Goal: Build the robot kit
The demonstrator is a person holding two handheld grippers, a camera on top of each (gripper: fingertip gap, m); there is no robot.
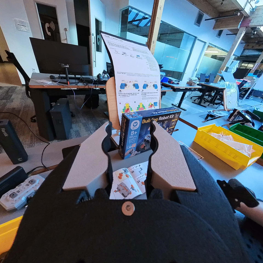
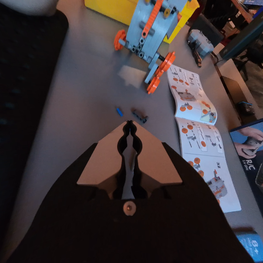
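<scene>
My left gripper [image 1: 131, 126] is open and empty, held above the grey table [image 1: 213, 168]. Past its fingers stands a blue robot kit box [image 1: 148, 132]; below the jaws lies an open instruction booklet [image 1: 128, 182]. My right gripper [image 2: 129, 121] is shut, and a sliver of blue shows between its pads just behind the tips. It hovers low over the table [image 2: 85, 99], close to a loose blue pin [image 2: 119, 112] and a dark grey connector [image 2: 140, 114]. Farther off stands a grey and orange wheeled model [image 2: 148, 32]. The booklet [image 2: 199, 128] lies to the right.
A yellow bin [image 1: 227, 146] with plastic bags and a green bin [image 1: 244, 131] sit at the right. A printed sheet on a wooden stand [image 1: 135, 74] rises behind the box. A grey controller [image 1: 19, 190] and a black box [image 1: 11, 142] lie left. A yellow bin [image 2: 113, 8] stands behind the model. There is about 35 centimeters between the tips of the two grippers. To the dark grey connector [image 2: 140, 114]: right tips about 7 centimeters, left tips about 35 centimeters.
</scene>
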